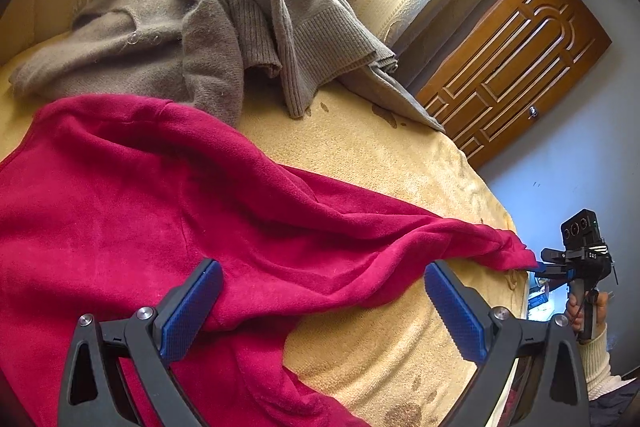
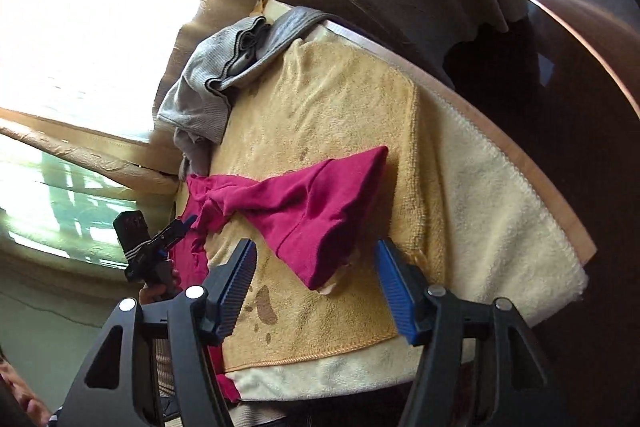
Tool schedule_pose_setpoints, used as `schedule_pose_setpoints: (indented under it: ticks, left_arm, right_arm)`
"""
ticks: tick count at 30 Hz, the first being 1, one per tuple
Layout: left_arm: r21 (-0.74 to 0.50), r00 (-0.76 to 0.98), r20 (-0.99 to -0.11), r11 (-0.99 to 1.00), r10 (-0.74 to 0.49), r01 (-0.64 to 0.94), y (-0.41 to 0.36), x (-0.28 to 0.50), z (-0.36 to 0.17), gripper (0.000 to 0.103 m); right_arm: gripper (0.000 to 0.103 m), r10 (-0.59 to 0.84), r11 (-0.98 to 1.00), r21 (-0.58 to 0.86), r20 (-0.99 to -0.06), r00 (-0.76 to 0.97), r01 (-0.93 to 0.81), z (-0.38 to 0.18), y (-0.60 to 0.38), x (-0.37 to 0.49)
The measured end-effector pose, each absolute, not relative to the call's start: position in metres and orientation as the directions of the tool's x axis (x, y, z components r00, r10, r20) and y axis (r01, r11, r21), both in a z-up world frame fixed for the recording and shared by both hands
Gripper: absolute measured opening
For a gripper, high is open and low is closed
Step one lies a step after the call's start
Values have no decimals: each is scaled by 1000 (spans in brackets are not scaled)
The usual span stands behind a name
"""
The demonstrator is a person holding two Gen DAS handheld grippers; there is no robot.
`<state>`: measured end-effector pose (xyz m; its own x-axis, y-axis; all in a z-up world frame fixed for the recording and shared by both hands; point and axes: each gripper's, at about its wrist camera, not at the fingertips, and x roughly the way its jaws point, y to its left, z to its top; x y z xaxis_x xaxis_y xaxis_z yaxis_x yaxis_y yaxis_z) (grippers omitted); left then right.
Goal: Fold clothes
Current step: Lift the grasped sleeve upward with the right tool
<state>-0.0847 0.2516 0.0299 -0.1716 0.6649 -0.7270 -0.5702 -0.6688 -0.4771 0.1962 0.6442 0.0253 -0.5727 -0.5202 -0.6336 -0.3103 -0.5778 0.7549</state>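
Fold clothes, sleeve-spreading step. Lying spread over the yellow towel [image 1: 360,155]: red top [image 1: 120,207], its body passing under and between the left gripper [image 1: 324,303] fingers, its sleeve [image 2: 320,211] running out ahead of the right gripper [image 2: 316,291] fingers, cuff end resting just in front of them. Standing apart, clamping nothing: both pairs of blue pads [image 1: 192,307], left fingers hovering wide over the cloth, right fingers parted with the cuff lying free between and beyond their tips. Waiting beyond the red top, well ahead of the left fingers: grey sweater [image 1: 208,27], heaped and unfolded. Judged best for the step in hand: lowering the right fingers around the cuff edge, pinching a single layer, then carrying the sleeve across the body while pinning the body near the left fingers; keeping the towel out of the pinch, since both fabrics are soft and likely bunching together; smoothing ridges along the sleeve before creasing.
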Motion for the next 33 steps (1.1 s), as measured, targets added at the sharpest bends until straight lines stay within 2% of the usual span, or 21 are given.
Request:
schedule_pose_setpoints:
  ticks: [4,8,9,10,12,14,18,22,24,28,31,33]
  left_arm:
    - [-492,-168,-720,-666,673,-561,250,-88,26,103]
    - [-508,-167,-708,-658,687,-555,247,-88,26,103]
    - [-515,-165,-703,-655,692,-553,246,-89,25,103]
    - [-523,-162,-697,-650,698,-550,244,-89,25,103]
    - [-545,-154,-684,-640,713,-541,240,-91,25,103]
    - [-567,-151,-671,-633,726,-527,236,-94,27,103]
    - [-565,-193,-665,-655,722,-501,226,-103,34,103]
    - [-554,-245,-663,-684,707,-474,218,-114,41,103]
    - [-552,-268,-667,-703,695,-448,215,-122,39,103]
    - [-556,-277,-693,-738,665,-381,218,-138,25,103]
    - [-535,-285,-706,-752,649,-385,228,-144,25,103]
    - [-561,-270,-684,-725,678,-400,238,-148,30,103]
  right_arm:
    - [66,-530,-577,763,-621,-578,-290,27,638,190]
    - [65,-467,-647,695,-686,-558,-313,28,630,173]
    - [53,-438,-667,666,-713,-548,-333,24,630,171]
    - [35,-425,-674,653,-724,-543,-344,20,630,169]
    - [14,-404,-675,647,-727,-555,-355,15,630,169]
    - [9,-379,-688,647,-707,-597,-329,23,630,170]
    - [8,-264,-779,584,-637,-724,-230,77,628,172]
    - [8,-155,-918,392,-481,-863,-54,164,606,179]
    - [8,-127,-962,272,-429,-894,6,189,587,181]
    - [8,50,-999,-39,-424,-904,-37,180,555,176]
    - [8,153,-985,-133,-421,-894,-106,155,554,171]
    - [8,197,-978,-145,-374,-906,-153,154,556,178]
